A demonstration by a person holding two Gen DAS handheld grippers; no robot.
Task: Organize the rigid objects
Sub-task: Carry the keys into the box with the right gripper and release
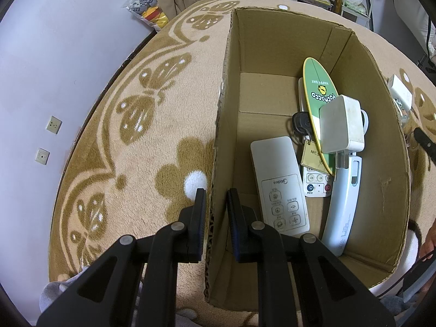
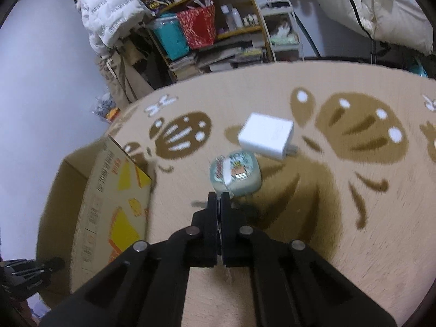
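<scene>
Two views differed: my left gripper (image 1: 215,204) pinched the cardboard box (image 1: 313,41) wall above remotes (image 1: 278,182); my right gripper (image 2: 218,201), fingers pressed together, faced a white charger (image 2: 267,135).

Corrugated cardboard box (image 1: 272,54), fuzzy fleece blanket (image 1: 152,141), smooth plastic charger (image 2: 266,135)

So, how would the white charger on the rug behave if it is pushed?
The charger looks rigid and boxy, so it should slide, not roll. The fleecy rug would probably drag on it. Its prongs stick out and may snag.
</scene>
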